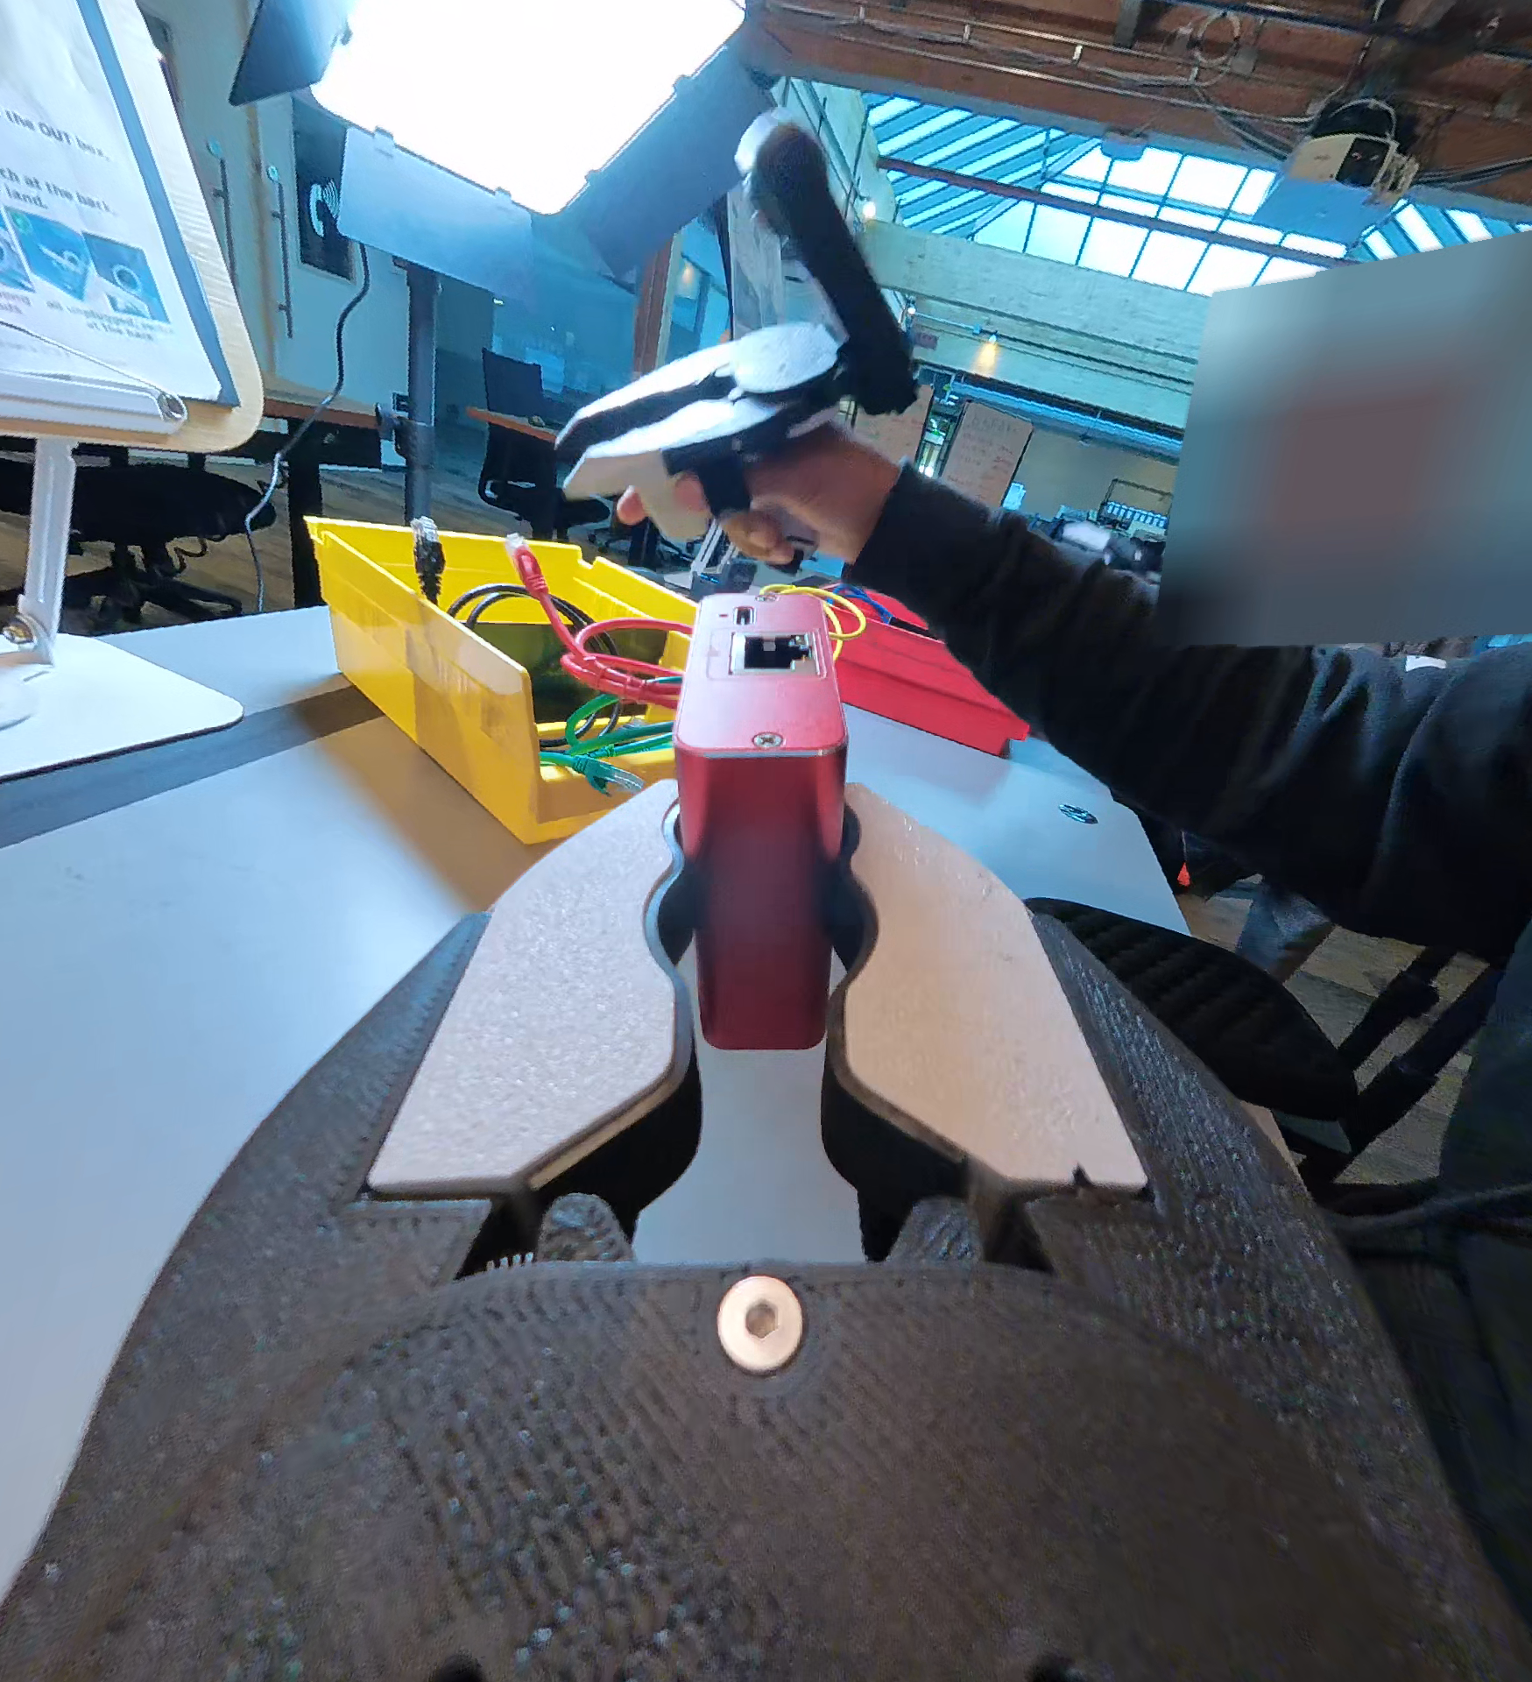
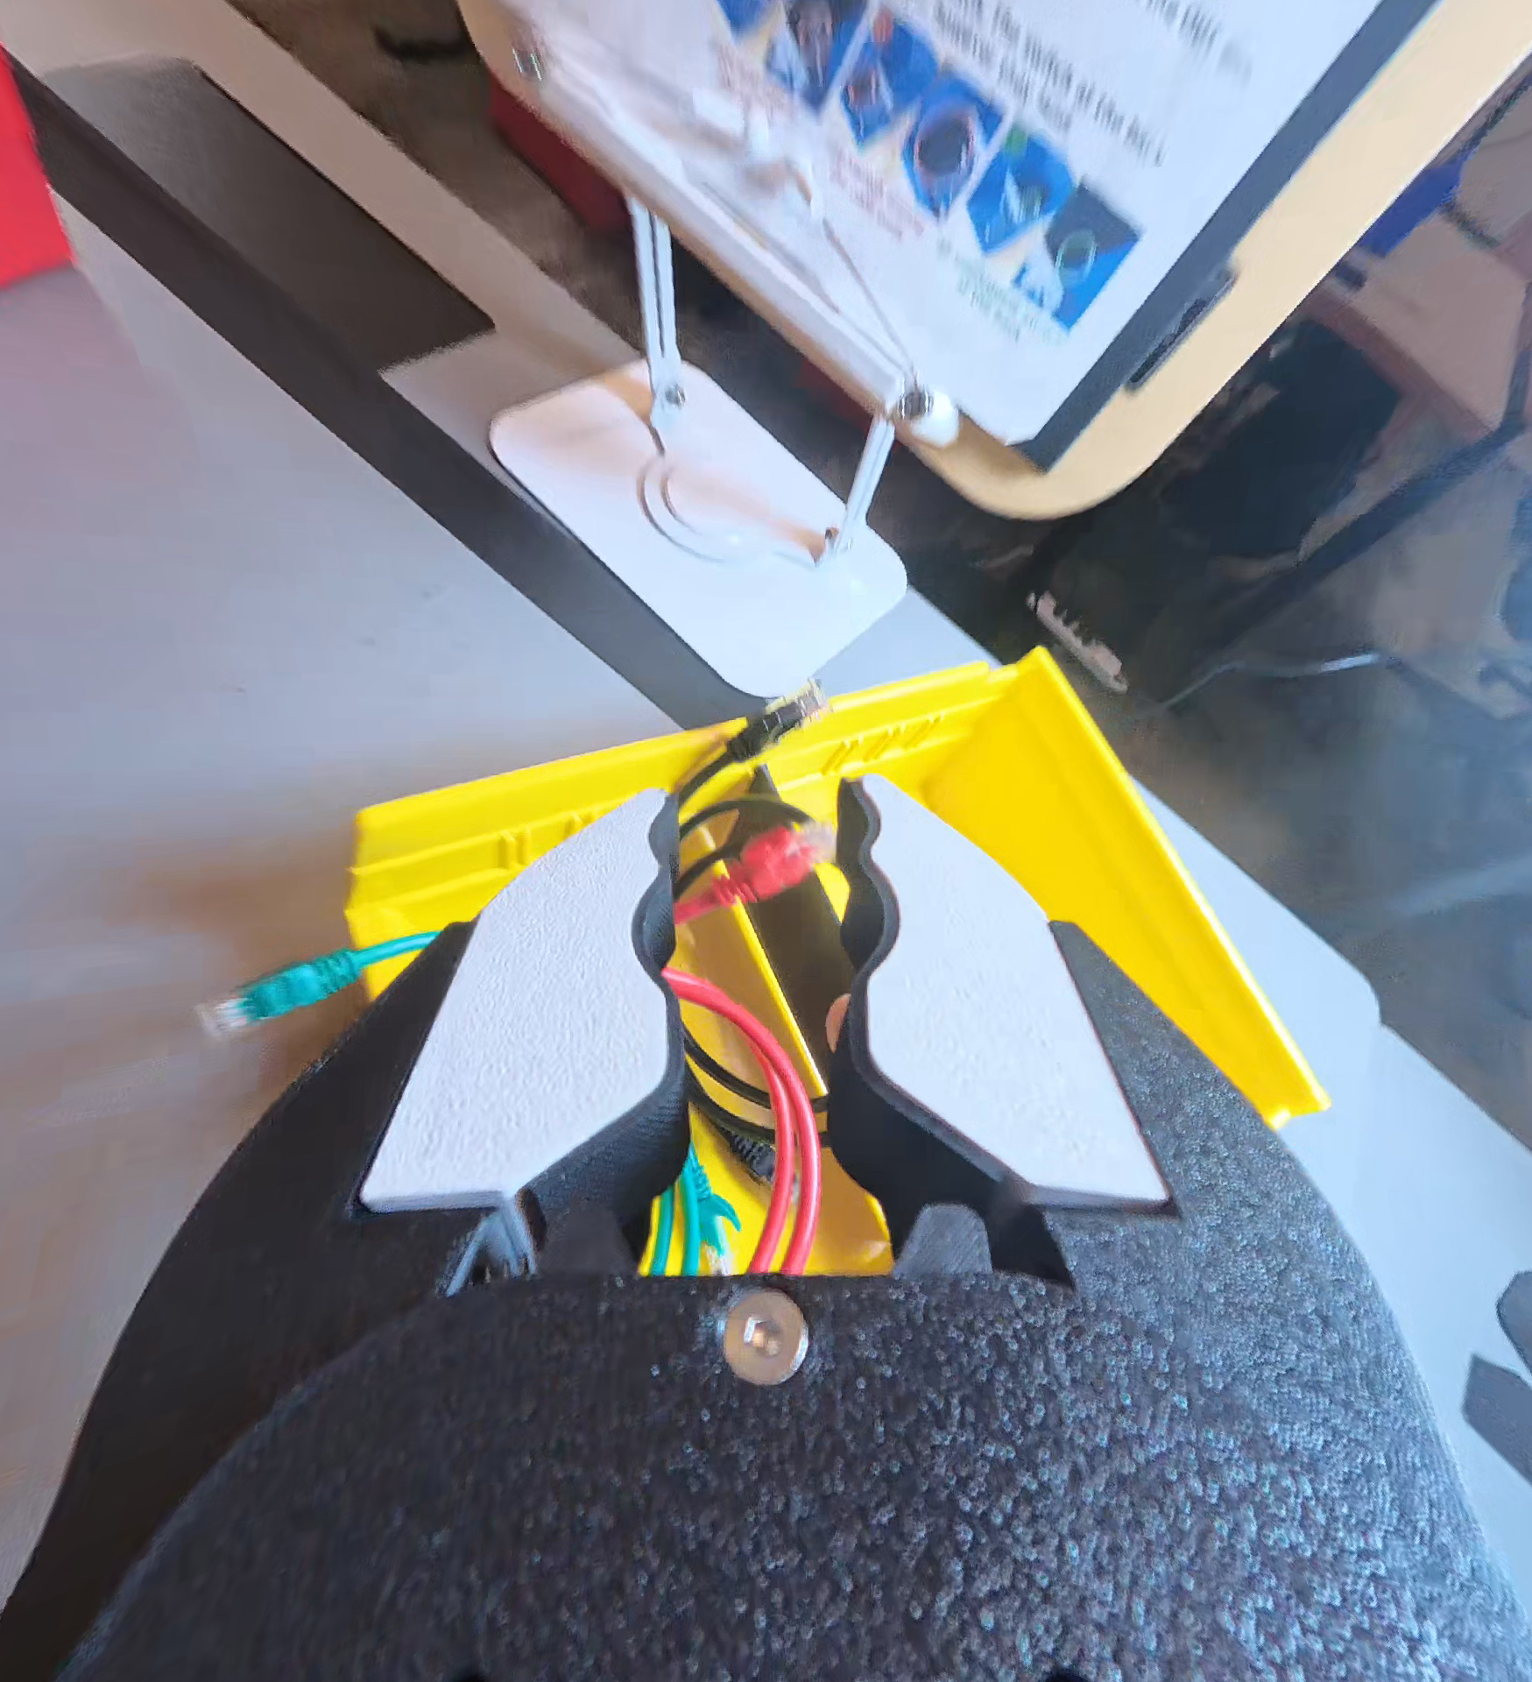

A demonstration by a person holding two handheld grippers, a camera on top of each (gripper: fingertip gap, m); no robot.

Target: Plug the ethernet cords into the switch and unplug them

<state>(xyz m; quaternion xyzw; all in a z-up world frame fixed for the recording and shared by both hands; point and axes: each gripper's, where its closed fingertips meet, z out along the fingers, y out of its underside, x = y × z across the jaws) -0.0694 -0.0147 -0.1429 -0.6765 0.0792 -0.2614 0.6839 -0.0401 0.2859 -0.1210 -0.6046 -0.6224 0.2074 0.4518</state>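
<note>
— Why is the left gripper (image 1: 760,896) clamped round that red switch (image 1: 760,819)?

— To steady it, I'd say; the fingers pinch its sides at frame centre, port end facing away, so a plug can be pushed in without the box sliding on the grey table (image 1: 152,910).

— And the cords?

— All unplugged, by the look of it; red cord (image 2: 776,865), black cord (image 2: 744,737) and green cord (image 2: 298,987) lie tangled in the yellow bin (image 2: 1135,874), the green plug hanging over its left wall.

— The right gripper (image 2: 760,865)?

— Fingers spread, holding nothing; it hovers above the bin, pointed down at the red plug; in the left view the hand (image 1: 798,510) tilts it forward, upper centre.
</note>
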